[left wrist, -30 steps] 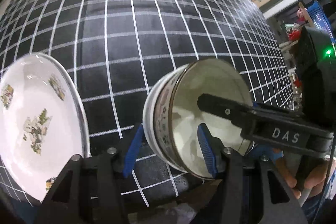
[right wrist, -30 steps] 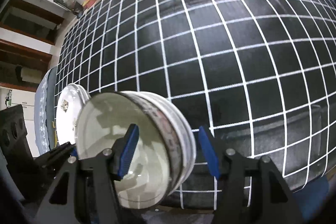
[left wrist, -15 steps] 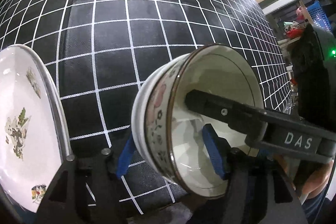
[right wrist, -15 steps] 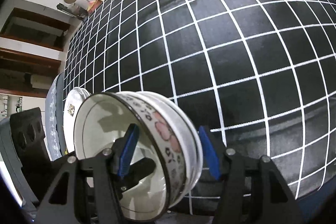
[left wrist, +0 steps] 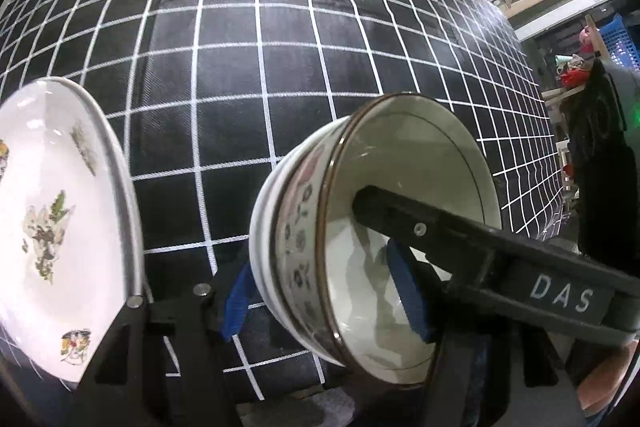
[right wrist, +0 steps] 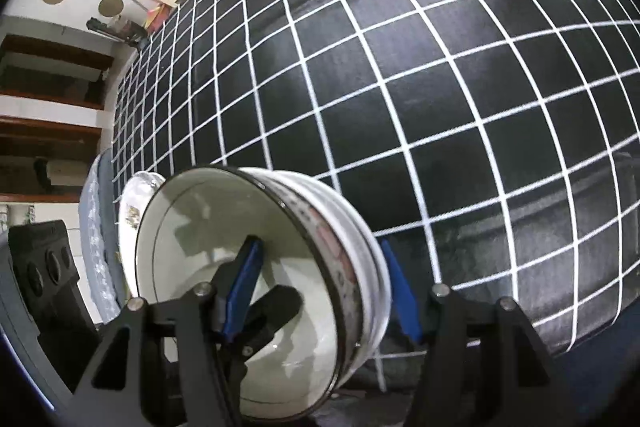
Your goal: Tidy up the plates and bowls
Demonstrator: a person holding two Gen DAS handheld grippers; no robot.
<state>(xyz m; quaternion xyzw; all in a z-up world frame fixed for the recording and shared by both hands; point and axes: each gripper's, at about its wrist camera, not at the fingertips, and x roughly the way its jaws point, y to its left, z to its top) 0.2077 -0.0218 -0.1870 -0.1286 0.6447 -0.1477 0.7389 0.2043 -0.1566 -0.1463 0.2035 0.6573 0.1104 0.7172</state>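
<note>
A stack of white bowls with a flowered band, nested together, is held between both grippers above the black grid cloth. My left gripper is shut on the stack's near wall, one blue pad outside and one inside. My right gripper is shut on the opposite wall of the same bowls; its black finger crosses the bowl's mouth in the left wrist view. A white plate with printed pictures lies at the left; it shows behind the bowls in the right wrist view.
The black cloth with white grid lines covers the table and stretches far ahead. Its near edge lies just under the grippers. Shelves and clutter stand beyond the far right; wooden shelving stands to the left.
Both grippers have kept their hold on the bowls. The stack has shifted a little to the right and toward the table, and the plate sits further left in the left wrist view.
</note>
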